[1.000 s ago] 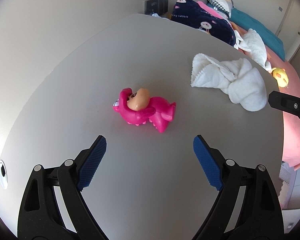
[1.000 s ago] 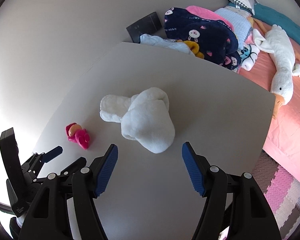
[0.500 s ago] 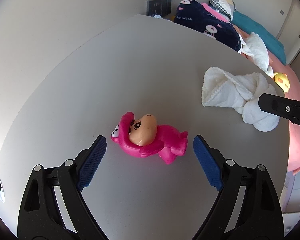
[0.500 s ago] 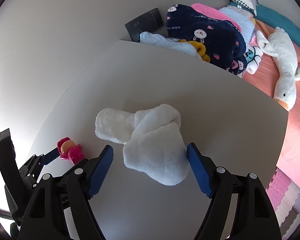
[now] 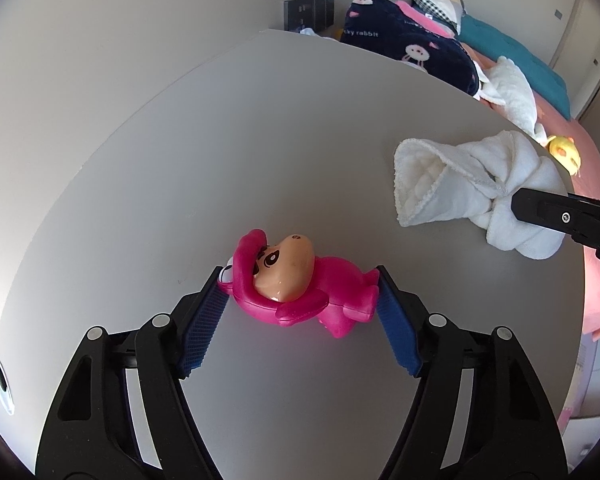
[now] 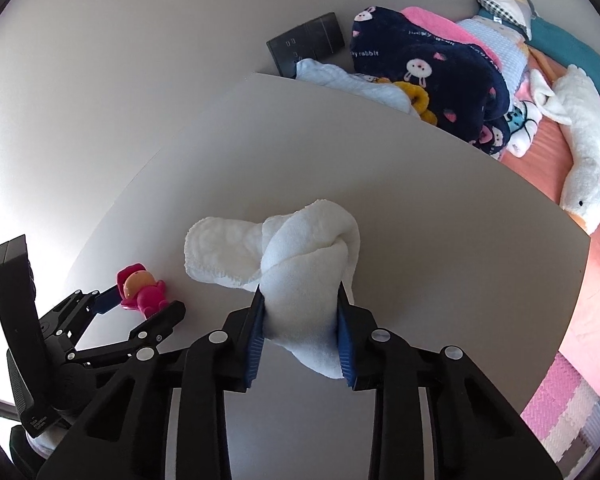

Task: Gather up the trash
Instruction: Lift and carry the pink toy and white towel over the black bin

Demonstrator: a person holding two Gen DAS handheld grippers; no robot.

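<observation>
The left tool [image 5: 302,300] is closing on the pink toy figure [image 5: 300,284], which lies on the grey bench [image 5: 260,140] between its blue pads; both pads touch the toy's ends. The right tool [image 6: 300,316] is closing on the knotted white towel [image 6: 300,264], its pads squeezing the towel's near lobe, while the knot and loose tail lie just ahead of the tips. To do this step well, let both grips settle fully before lifting, then raise straight up; the hard, rounded toy may slip, and the towel's tail could drag.
</observation>
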